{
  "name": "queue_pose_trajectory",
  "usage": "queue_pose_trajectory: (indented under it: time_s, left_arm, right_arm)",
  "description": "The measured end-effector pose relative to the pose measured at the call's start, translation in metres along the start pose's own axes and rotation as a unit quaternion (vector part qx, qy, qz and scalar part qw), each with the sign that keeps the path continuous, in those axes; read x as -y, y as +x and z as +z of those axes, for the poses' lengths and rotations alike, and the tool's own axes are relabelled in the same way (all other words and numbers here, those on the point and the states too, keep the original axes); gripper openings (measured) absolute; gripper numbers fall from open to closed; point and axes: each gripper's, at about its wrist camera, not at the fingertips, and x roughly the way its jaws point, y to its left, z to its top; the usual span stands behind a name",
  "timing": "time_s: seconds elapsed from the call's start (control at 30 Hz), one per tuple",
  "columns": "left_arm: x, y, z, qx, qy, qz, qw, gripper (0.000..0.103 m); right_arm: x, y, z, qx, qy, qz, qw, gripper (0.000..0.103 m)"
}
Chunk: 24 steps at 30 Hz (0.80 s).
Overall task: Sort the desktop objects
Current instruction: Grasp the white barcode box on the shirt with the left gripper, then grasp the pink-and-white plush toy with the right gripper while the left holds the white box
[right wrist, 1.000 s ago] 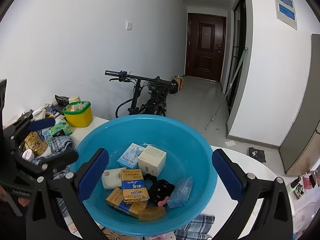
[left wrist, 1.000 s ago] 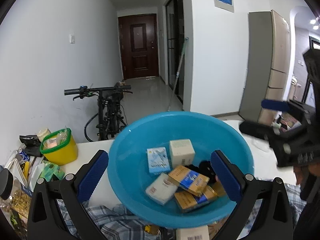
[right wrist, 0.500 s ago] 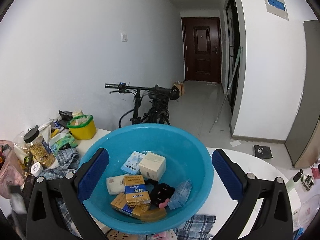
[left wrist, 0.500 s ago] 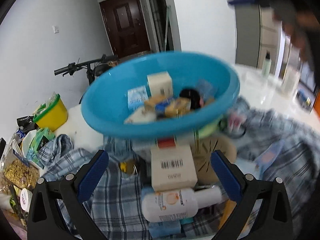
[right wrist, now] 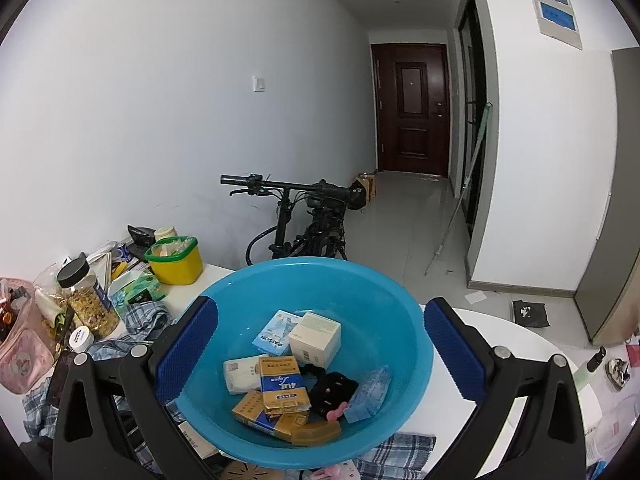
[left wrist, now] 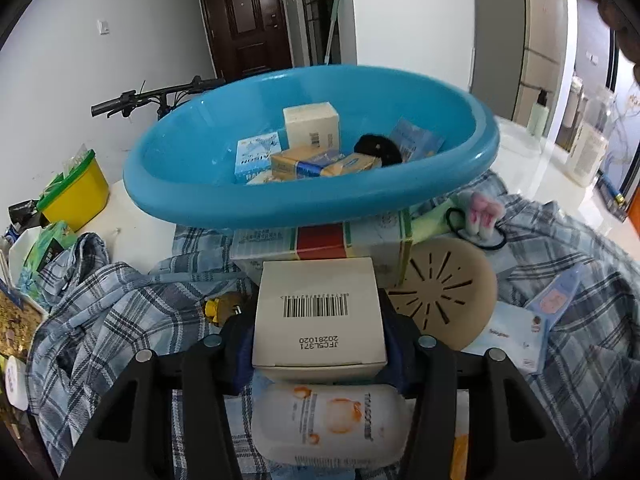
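I am clamping my left gripper [left wrist: 320,344] on the white barcode box [left wrist: 318,312], its fingers pressing the box's two side faces just above the white lotion bottle [left wrist: 328,428] that is lying under it. The box is sitting on a heap: the bottle below, a red-and-green carton [left wrist: 320,240] touching its far edge, a tan slotted disc [left wrist: 444,296] just beside it on the right, all resting on the plaid shirt [left wrist: 120,320].

I am judging that the lift is the risky part. If I am squeezing too lightly, the smooth cardboard could slide out; too hard, and a thin box may buckle. Pulling it up could also set the round bottle rolling or drag the shirt along with it.

The blue basin [left wrist: 312,200], already holding several cartons, is perched on the red-and-green carton rather than on the table, and its rim is overhanging the box's far side. Rising straight up, I could knock that rim and tip the basin.

My right gripper [right wrist: 320,352] is hovering above the basin with its jaws wide apart, holding nothing; crowding both tools there could cause a collision.
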Motion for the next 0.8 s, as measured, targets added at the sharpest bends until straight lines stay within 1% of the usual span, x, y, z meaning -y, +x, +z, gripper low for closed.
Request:
queue_pose_trajectory:
  time_s: [0.1, 0.23, 0.27, 0.33, 0.47, 0.53, 0.57, 0.63, 0.67, 0.73, 0.8]
  left_arm:
    - [-0.003, -0.004, 0.000, 0.005, -0.006, -0.008, 0.9999, 0.054]
    - [-0.006, -0.012, -0.001, 0.014, -0.010, -0.009, 0.9998, 0.054]
    - [-0.007, -0.014, -0.001, 0.016, -0.012, -0.011, 0.9997, 0.054]
    - [-0.010, -0.017, -0.002, 0.018, -0.018, -0.013, 0.9996, 0.054]
    - [-0.013, -0.023, -0.001, 0.024, -0.025, -0.019, 0.9992, 0.054]
    - [-0.012, -0.028, -0.001, 0.030, -0.023, -0.021, 0.9991, 0.054]
    - [-0.011, -0.031, -0.001, 0.033, -0.020, -0.020, 0.9990, 0.054]
    - [-0.010, -0.044, -0.001, 0.051, -0.017, -0.027, 0.9982, 0.054]
    - [-0.010, -0.047, -0.001, 0.056, -0.019, -0.031, 0.9978, 0.054]
    - [-0.012, -0.055, 0.000, 0.067, -0.023, -0.033, 0.9969, 0.054]
    - [-0.014, -0.060, 0.000, 0.074, -0.028, -0.033, 0.9963, 0.054]
  right_arm:
    - [-0.004, -0.002, 0.001, 0.007, -0.004, 0.004, 1.000, 0.103]
    - [-0.009, -0.009, 0.005, 0.014, 0.006, 0.037, 0.999, 0.103]
    - [-0.011, -0.013, 0.006, 0.021, 0.007, 0.039, 0.999, 0.103]
    - [-0.019, -0.022, 0.009, 0.033, -0.004, 0.026, 0.999, 0.103]
    - [-0.029, -0.030, 0.012, 0.042, -0.020, 0.023, 0.999, 0.103]
    - [-0.027, -0.034, 0.013, 0.050, -0.010, 0.029, 0.998, 0.103]
    - [-0.025, -0.036, 0.011, 0.052, 0.003, 0.041, 0.998, 0.103]
    - [-0.020, -0.040, 0.005, 0.051, 0.025, 0.055, 0.997, 0.103]
    - [-0.017, -0.045, -0.002, 0.054, 0.031, 0.048, 0.997, 0.103]
    - [-0.013, -0.052, -0.019, 0.054, 0.035, 0.014, 0.998, 0.103]
    - [-0.008, -0.054, -0.044, 0.035, 0.023, -0.017, 0.999, 0.103]
